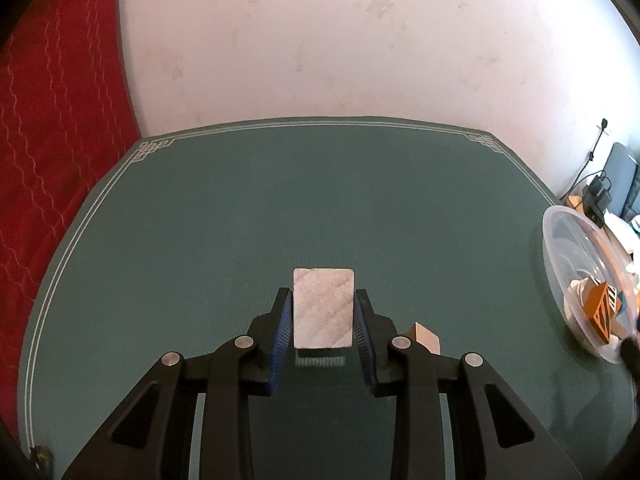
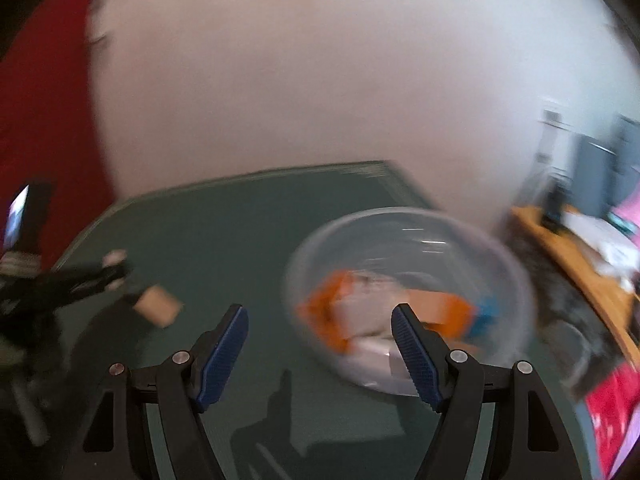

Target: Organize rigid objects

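Green-matted table point(image 1: 200, 220) with clear plastic bowl point(image 1: 560, 240) and small wooden block point(image 1: 428, 336).

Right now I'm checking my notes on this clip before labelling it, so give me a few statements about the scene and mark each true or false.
1. The left claw grips a pale grey block. True.
2. The right claw holds an orange piece. False: its jaws are open with nothing between them.
3. The clear plastic bowl already holds orange pieces. True.
4. The small tan block lies inside the bowl. False: it sits on the green mat, outside the bowl.
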Action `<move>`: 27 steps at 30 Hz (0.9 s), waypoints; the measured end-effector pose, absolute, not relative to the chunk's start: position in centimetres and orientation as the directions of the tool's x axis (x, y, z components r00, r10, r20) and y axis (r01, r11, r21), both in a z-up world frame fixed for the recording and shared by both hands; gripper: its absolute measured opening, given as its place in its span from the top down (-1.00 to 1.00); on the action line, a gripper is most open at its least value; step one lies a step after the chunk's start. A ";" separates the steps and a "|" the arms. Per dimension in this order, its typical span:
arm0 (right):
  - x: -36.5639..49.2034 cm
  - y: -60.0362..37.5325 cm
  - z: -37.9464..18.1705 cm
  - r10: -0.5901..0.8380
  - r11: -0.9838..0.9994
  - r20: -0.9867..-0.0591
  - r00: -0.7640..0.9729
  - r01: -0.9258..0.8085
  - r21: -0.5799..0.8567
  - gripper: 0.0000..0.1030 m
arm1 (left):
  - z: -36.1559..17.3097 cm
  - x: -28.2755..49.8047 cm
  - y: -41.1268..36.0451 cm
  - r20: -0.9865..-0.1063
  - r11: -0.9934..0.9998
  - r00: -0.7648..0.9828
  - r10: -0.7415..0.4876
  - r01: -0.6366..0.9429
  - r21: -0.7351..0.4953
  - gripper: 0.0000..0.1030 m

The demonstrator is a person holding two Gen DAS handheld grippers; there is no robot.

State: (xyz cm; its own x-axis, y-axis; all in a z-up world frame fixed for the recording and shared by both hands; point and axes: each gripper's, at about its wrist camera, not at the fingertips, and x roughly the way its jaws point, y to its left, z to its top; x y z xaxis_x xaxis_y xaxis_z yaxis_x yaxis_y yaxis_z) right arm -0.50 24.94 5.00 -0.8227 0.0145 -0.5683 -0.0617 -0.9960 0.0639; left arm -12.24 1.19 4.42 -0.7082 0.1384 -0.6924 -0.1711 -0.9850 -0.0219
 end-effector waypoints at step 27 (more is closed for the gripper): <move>-11.0 14.3 0.3 -0.310 -0.908 -0.750 -0.584 0.415 0.053 -0.31 | 3.8 -12.7 -0.6 -0.717 -0.989 -0.681 0.146 -0.114 -0.093 0.56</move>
State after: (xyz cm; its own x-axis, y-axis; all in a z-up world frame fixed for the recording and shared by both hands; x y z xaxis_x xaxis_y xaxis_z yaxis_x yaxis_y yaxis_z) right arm -11.03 14.29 0.30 -0.5838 -0.3104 -0.7503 0.4151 -0.9083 0.0528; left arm -12.68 -0.57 3.82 -0.6814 0.1456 -0.7173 -0.1138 -0.9892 -0.0928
